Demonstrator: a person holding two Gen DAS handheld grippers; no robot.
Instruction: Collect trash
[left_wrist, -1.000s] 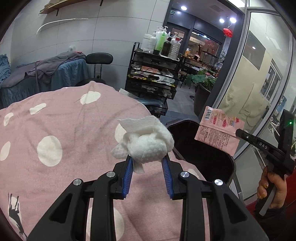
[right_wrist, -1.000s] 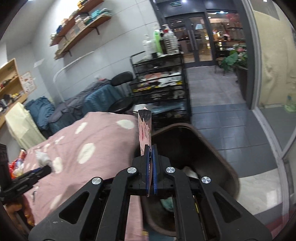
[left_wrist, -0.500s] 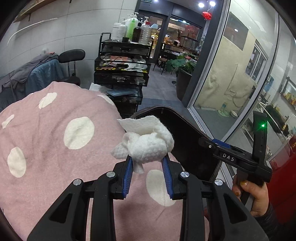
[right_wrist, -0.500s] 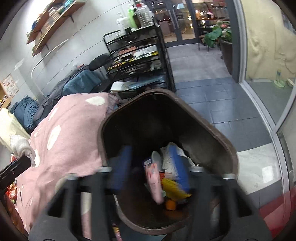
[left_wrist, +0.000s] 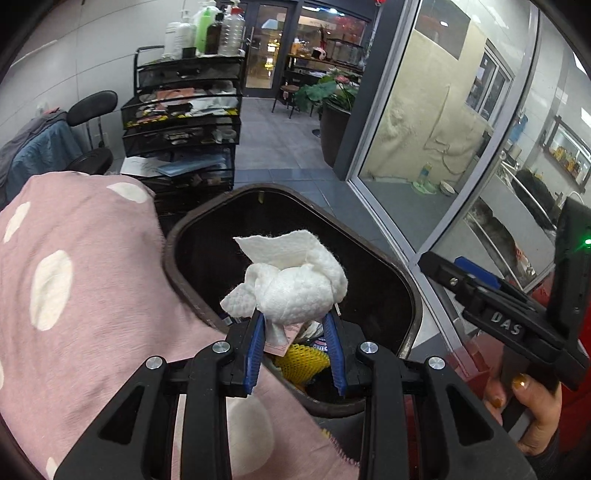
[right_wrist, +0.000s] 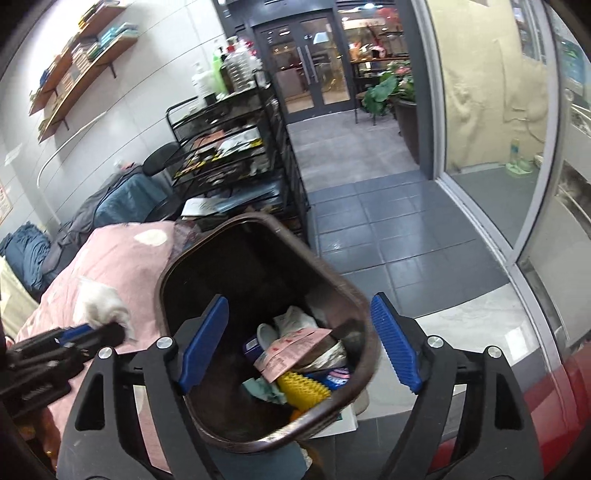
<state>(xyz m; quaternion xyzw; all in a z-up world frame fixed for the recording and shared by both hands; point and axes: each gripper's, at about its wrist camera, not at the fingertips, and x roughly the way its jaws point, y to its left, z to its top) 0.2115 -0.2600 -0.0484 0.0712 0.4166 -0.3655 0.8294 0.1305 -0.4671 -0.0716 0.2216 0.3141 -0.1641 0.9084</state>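
My left gripper (left_wrist: 295, 354) is shut on a crumpled white tissue (left_wrist: 291, 284) and holds it over the near rim of the dark brown trash bin (left_wrist: 413, 306). The tissue also shows in the right wrist view (right_wrist: 101, 306), beside the bin's left rim. My right gripper (right_wrist: 301, 343) is open and empty above the bin (right_wrist: 173, 266). The pink snack wrapper (right_wrist: 291, 349) lies inside the bin on other trash, with a yellow foam net (right_wrist: 303, 387) beside it.
The pink polka-dot bedcover (left_wrist: 74, 295) lies left of the bin. A black wire rack (left_wrist: 184, 140) with bottles and papers stands behind it. A glass wall (left_wrist: 443, 129) runs along the right, with grey tiled floor (right_wrist: 369, 206) beyond the bin.
My right gripper opened and dropped the pink wrapper into the bin. My left gripper carried the tissue rightward from over the bedcover to over the bin's rim.
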